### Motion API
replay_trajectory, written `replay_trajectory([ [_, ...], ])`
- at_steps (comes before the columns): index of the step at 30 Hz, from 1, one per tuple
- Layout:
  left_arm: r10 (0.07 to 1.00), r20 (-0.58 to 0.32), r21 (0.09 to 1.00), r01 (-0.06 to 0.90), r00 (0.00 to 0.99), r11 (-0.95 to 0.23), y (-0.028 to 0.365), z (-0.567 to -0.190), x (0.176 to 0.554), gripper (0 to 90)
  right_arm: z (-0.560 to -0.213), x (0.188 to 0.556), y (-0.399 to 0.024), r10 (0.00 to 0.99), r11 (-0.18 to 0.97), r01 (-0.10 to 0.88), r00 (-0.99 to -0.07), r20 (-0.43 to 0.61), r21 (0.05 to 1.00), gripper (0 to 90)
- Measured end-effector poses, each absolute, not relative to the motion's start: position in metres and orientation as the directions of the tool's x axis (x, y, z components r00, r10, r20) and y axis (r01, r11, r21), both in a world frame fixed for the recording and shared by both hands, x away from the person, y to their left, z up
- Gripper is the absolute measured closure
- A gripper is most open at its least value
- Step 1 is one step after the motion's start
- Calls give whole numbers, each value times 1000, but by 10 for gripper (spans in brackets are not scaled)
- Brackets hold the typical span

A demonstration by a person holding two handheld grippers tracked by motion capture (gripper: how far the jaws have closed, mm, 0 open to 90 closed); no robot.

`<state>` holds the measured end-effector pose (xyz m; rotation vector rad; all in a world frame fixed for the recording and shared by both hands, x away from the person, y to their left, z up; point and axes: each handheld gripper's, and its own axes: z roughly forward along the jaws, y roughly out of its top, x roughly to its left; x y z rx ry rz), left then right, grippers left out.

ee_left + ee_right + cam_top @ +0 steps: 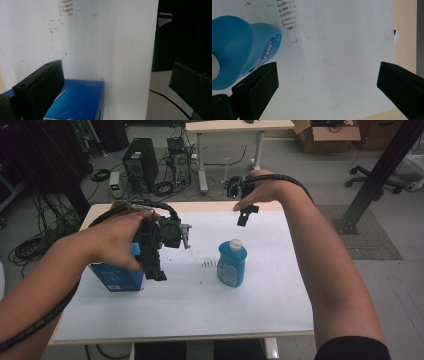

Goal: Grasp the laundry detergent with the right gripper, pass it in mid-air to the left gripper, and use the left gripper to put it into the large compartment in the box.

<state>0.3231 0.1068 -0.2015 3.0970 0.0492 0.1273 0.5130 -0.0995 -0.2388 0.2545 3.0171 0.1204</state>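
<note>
While the white paper-covered table (190, 315) spreads beneath both my tools, my left gripper (152, 265) hangs with jaws spread wide directly over the blue rectangular cardboard box (117, 277), nearer than anything else. My right gripper (245, 215), jaws also spread and empty, hovers beyond the upright blue plastic bottle with white cap (232, 264), which stands below and nearer me.

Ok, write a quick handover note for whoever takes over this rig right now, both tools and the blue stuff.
Left tool: open, holds nothing, hovering right over the blue box at the table's left.
Right tool: open, holds nothing, raised beyond the blue bottle.
Blue bottle: upright mid-table on the white sheet, white cap on.
Done: nothing gripped so far.
Left: probably close on the box and the bottle; the left tool is nearer its target.
</note>
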Motion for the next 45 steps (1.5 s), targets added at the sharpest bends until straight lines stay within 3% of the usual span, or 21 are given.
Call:
replay_trajectory([
  [10,38,82,58,33,996,-998,105,-203,327,2,-239,509,-124,194,977,182,-975,-109,111,38],
  [30,-9,90,59,-14,996,-998,86,-197,318,2,-242,456,-211,255,963,236,-954,-159,127,34],
  [38,20,86,70,14,996,-997,91,-198,319,2,-254,428,-233,257,955,228,-955,-147,190,34],
  [45,5,82,87,-2,997,-996,88,-196,316,2,-271,404,-246,266,924,221,-957,-112,311,34],
])
